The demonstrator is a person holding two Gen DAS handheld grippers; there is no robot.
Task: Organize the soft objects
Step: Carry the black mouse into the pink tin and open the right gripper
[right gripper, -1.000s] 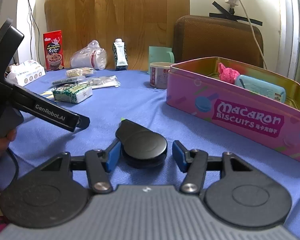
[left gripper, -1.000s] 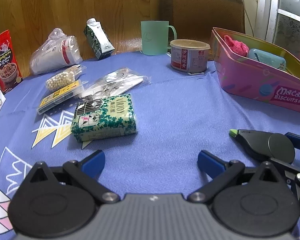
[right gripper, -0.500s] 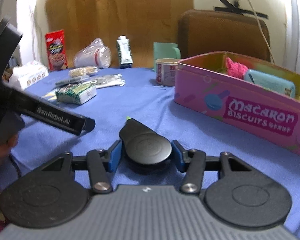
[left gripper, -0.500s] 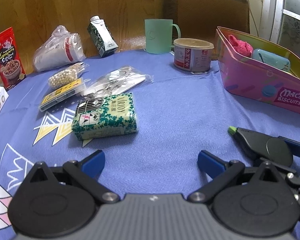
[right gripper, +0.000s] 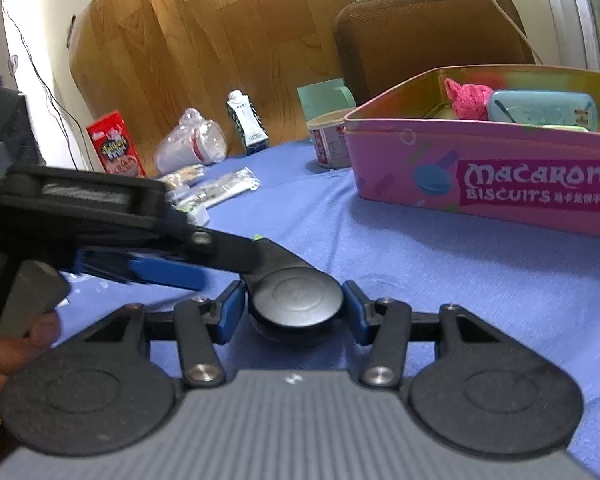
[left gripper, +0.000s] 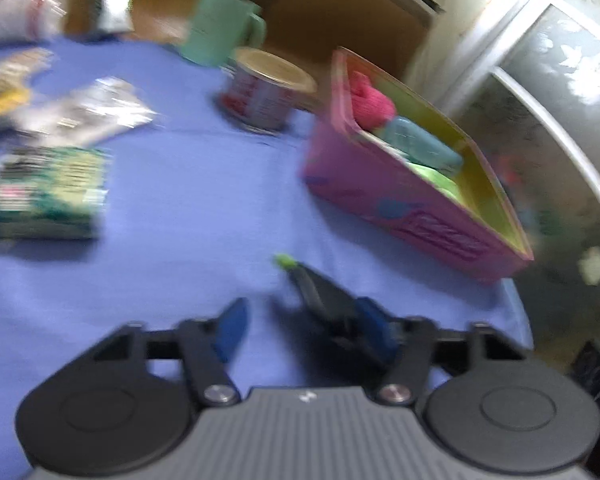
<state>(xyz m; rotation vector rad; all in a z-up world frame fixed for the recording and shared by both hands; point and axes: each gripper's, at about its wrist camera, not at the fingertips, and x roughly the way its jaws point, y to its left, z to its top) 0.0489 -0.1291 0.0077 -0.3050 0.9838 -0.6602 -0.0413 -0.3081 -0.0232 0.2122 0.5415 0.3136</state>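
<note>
My right gripper is shut on a black round-bodied tool with a green tip low over the blue tablecloth. The same tool shows blurred in the left wrist view, beside my left gripper's right finger. My left gripper is open and empty; it also shows in the right wrist view, close to the left of the tool. The pink Macaron Biscuits tin holds a pink cloth and a light blue case. The green tissue pack lies at left.
A can, a green mug, a milk carton, plastic bags, cups in a bag and a red snack pouch stand at the back. A brown chair is behind the table. The table edge is at right.
My left gripper has swung quickly right towards the black tool and the tin; its view is blurred. My right gripper has closed on the tool and lifted its view slightly.
</note>
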